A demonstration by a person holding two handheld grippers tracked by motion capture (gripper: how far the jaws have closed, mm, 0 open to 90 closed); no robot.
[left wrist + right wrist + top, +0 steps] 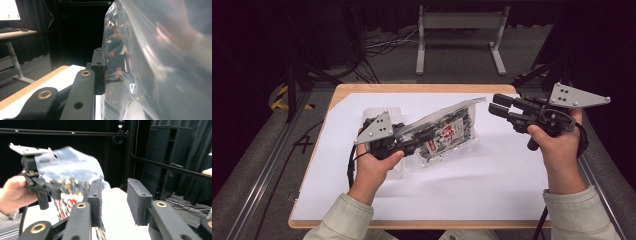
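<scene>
1. Clear plastic zip bag point(447, 131) of small dark parts with a red-and-white label hangs above the white-covered worktop point(492, 180), lifted, I judge, for handling between both tools.
2. The left hand-held gripper point(412, 140) is clamped on the bag's lower-left end.
3. The right hand-held gripper point(498, 105) sits just beside the bag's upper-right corner, its jaws apart with nothing between them.
4. Another clear packet point(379, 112) lies on the worktop behind.

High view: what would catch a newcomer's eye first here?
The clear plastic bag, packed with dark small parts and a red-and-white label, held up over the middle of the white table sheet. The left tongs are shut on its lower end. To its right the right tongs stand open with nothing between them, close to the bag's top edge.
</scene>
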